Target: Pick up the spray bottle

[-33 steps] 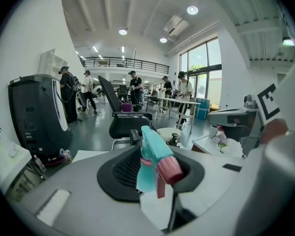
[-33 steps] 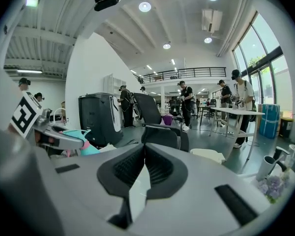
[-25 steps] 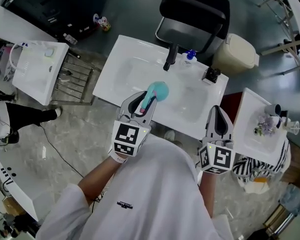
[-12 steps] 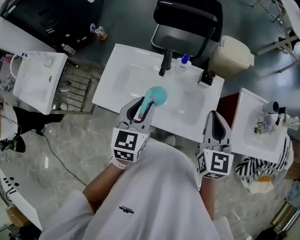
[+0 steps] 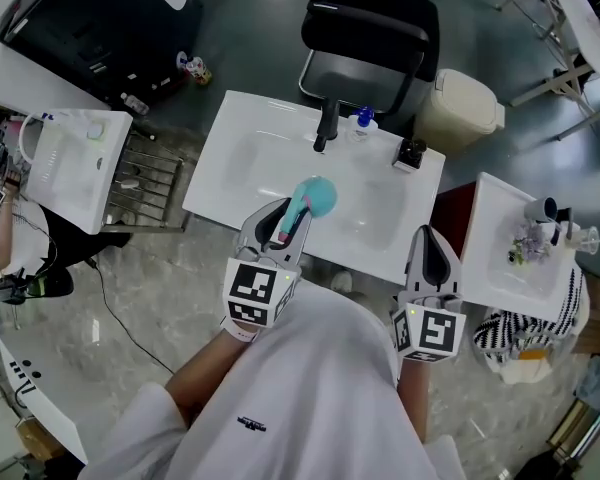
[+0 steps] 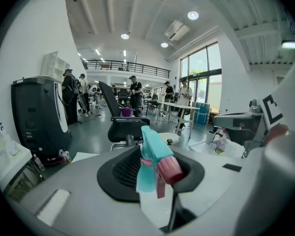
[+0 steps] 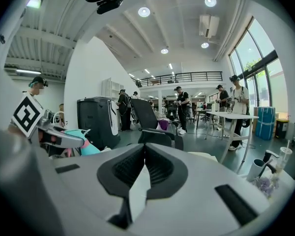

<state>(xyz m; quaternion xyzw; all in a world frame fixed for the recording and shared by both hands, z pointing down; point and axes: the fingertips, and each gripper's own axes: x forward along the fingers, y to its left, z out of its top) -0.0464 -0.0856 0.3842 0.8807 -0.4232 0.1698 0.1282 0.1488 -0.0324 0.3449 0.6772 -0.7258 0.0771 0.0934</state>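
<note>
The left gripper [image 5: 280,216] was clamped on the teal spray bottle [image 5: 311,196]. Its pink-nozzled head sat between the jaws, and its round body jutted just ahead of them, above the white washbasin [image 5: 235,153]. The right gripper [image 5: 431,240], well off to its side, had its jaws together on nothing. To my eye, the lift wanted a steady squeeze, lest the body sag.

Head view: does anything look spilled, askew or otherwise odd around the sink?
Nothing stands out. The spray bottle is clamped in the left gripper over the white sink, its pink nozzle facing back toward the gripper. No spill or damage shows. The right gripper is shut and empty.
</note>
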